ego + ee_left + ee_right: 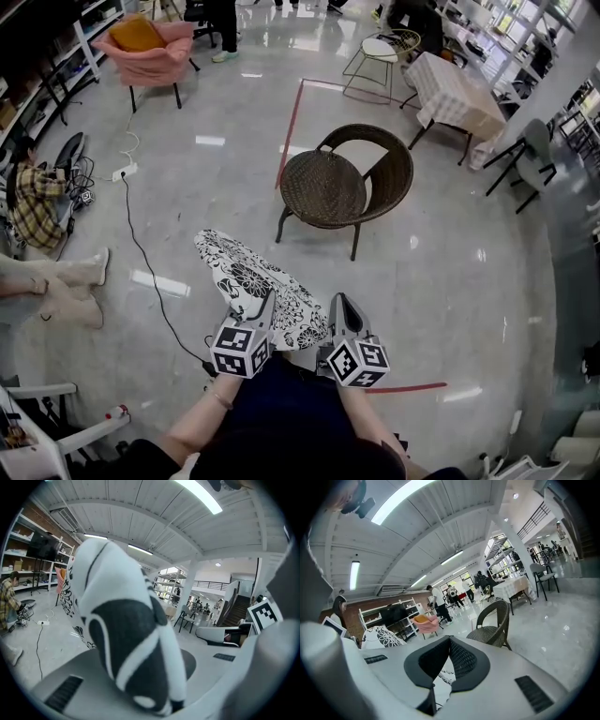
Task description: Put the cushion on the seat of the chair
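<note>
A black-and-white floral cushion (251, 281) hangs in front of me, above the grey floor. My left gripper (266, 309) is shut on its near edge; in the left gripper view the cushion (117, 620) bulges up between the jaws of that gripper (154, 686). My right gripper (339, 311) holds the cushion's right near corner. In the right gripper view, patterned fabric (440, 686) is pinched between the closed dark pads of that gripper (449, 648). The brown wicker chair (342, 183) stands beyond the cushion with its round seat bare, and it shows ahead as the wicker chair (492, 625).
A pink armchair (150, 52) with an orange cushion stands at the far left. A wire chair (380, 56) and a cloth-covered table (455, 94) stand behind the wicker chair. A black cable (141, 253) and red tape (291, 122) run on the floor. A person (37, 202) sits at the left.
</note>
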`<state>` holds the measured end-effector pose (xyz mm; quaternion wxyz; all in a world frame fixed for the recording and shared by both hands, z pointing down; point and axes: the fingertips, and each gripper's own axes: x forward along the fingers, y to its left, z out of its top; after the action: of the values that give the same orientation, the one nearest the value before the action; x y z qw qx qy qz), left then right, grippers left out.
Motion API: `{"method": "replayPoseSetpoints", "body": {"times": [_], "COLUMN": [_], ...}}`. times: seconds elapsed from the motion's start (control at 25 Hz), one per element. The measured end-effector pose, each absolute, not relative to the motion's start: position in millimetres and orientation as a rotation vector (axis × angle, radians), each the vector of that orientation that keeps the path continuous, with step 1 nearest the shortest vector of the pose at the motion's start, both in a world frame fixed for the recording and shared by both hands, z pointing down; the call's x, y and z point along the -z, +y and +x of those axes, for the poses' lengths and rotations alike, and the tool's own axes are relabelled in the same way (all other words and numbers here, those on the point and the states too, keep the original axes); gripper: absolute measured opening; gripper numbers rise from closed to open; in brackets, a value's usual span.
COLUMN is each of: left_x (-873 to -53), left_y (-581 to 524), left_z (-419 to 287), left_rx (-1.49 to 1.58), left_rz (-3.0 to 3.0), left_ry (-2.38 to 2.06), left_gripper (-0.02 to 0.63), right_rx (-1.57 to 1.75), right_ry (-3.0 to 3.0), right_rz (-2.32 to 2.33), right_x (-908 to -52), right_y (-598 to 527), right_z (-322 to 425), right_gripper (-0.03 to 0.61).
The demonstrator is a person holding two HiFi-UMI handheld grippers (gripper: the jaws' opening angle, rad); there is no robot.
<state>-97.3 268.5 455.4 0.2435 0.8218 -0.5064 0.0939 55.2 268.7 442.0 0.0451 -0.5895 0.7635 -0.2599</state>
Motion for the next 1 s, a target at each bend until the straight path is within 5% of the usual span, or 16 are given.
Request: {"method": "replayPoseSetpoints", "body": {"times": [1.0], "left_x": [-457.8], "left_y": [130.1], "left_z": [-94.4], "left_rx": [-0.283], "left_rz": [2.213], "left_ry": [-1.375], "left_gripper": [0.026], "right_rx": [0.907], "right_ry": [2.317], "right_rz": [-1.809], "right_x": [-457.1], "right_y": [140.4], "right_z": [59.7], "right_gripper": [0.021]}}
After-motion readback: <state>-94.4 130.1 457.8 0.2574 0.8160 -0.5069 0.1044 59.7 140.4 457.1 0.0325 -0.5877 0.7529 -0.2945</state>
